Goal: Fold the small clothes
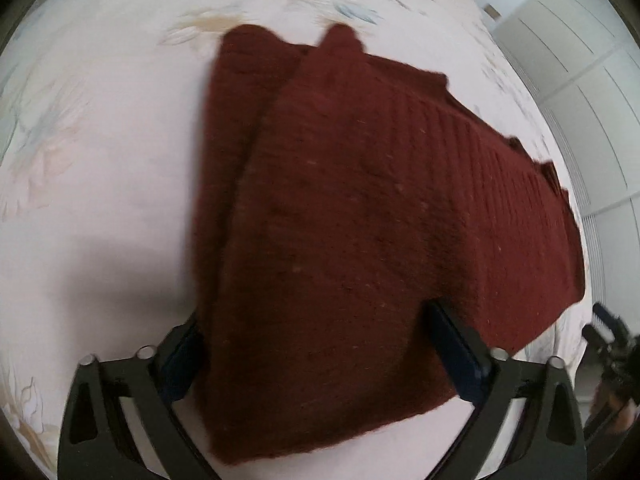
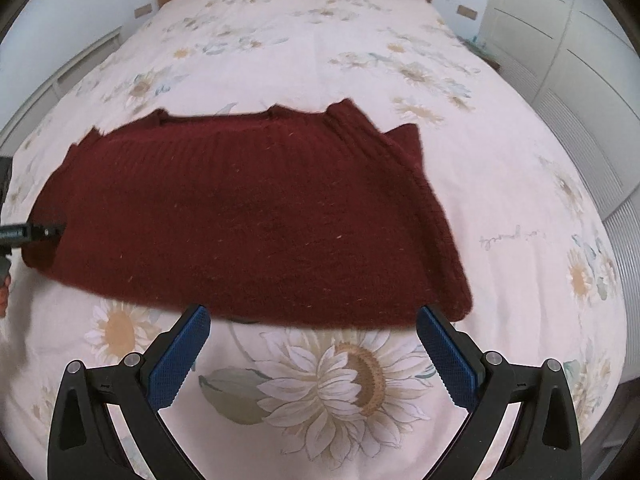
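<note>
A dark red knitted sweater (image 2: 248, 216) is seen lying folded on the bed (image 2: 320, 40), across the flowered cover, at the centre of the right wrist view. A second layer (image 1: 236, 128) is visible beneath the top layer along the 9 o'clock edge in the left wrist view, offset rather than aligned. The left tongs (image 1: 320, 344) are set wide, straddling the near end of the sweater, one finger at each side of the fabric; the picture is blurred and pad contact cannot be confirmed, so no grip is assumed. The right tongs (image 2: 316, 344) are held wide and empty, just short of the sweater's near edge, above a printed sunflower (image 2: 352, 376). The left tool is also seen at 9 o'clock in the right wrist view, at the sweater's end. Risks judged from this state: if the left tongs are closed here, only the top layer may be caught, so the lower layer would be left behind and the fold opened. The thick knit may bunch between the pads and slip. The bed cover, lying directly beneath, may be pinched together with the sweater. A pull from one end alone would probably skew the stack, since the other end is held by nothing.
</note>
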Demonstrator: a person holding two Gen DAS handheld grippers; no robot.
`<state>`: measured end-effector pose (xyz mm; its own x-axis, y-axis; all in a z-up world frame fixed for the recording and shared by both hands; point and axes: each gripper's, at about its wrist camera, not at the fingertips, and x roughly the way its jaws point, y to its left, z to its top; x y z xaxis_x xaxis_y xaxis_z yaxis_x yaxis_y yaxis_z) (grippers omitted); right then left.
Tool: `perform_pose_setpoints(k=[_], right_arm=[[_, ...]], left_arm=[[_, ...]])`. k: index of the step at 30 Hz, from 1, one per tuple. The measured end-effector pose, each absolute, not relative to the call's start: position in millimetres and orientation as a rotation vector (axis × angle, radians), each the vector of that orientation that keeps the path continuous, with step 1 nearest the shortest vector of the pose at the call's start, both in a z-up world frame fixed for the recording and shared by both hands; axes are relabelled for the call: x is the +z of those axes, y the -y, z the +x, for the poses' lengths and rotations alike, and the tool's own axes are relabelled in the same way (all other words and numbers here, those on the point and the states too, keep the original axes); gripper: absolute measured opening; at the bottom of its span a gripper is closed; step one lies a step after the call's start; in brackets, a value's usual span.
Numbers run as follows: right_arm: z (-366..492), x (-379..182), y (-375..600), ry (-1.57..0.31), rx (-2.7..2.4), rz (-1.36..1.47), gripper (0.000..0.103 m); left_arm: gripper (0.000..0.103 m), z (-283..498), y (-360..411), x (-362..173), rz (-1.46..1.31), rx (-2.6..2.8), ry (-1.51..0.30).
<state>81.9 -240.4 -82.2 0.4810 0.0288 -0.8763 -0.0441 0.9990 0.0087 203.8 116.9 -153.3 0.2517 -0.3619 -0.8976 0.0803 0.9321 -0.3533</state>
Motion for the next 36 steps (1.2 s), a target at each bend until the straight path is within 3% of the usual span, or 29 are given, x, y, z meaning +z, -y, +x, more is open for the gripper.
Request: perform_pose_setpoints(k=[2,4,7,15,25,31,36], right_arm=[[81,-80,248,-1.057,0.031,0.007,0.103],[79,-78,255,-1.045,0.017,0.02,0.103],[77,-74,267,-1.03,0.002,0.038,0.103],[66,-66,305,-0.999,-0.022,0.09,0.103],[48,-57,365,-0.951,-0.087,0.175,0.103],[38,-63,392,-0.974,-0.135,0.198,0.103],[29,-72,407,-1.018,-0.179,0.198,0.103]], left_arm=[[0.061,204,-113,-151,-0.274,-0.334,-1.281],[0.042,204,-111,-148,-0.307,-0.371,-1.285],[0.035,201,-102,-138,-0.28,-0.377,-1.284],[0.032,208,-68,-68,-0.306,-0.425,-1.242],[0.03,219,66,18,-0.166,-0.553,-1.167],[0.03,232,178,10,-0.008,-0.608,-1.192],[0.03,235,238,-46,0.121,-0.495,-1.261]])
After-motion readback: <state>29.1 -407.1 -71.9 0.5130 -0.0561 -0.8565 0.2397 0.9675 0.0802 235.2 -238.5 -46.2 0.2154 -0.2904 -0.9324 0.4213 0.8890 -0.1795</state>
